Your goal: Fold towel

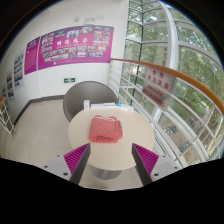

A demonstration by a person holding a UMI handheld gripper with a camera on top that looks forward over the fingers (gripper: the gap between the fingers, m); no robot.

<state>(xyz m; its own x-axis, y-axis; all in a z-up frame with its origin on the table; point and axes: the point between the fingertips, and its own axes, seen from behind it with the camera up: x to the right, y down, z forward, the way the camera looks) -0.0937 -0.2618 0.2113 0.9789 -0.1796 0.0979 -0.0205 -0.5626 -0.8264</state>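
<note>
One pink towel (pixel 107 129) lies bunched near the middle of the round white surface (pixel 80 128), with bare top showing all around it out to the rim. The gripper (pixel 109 159) hangs above the near edge, its two fingers wide apart and holding nothing; the towel sits just ahead of them. One grey chair (pixel 82 97) stands at the far edge. Beyond are a pale floor (pixel 35 125), a wall with magenta posters (pixel 70 46), and tall windows (pixel 165 60) behind a railing (pixel 170 78).
</note>
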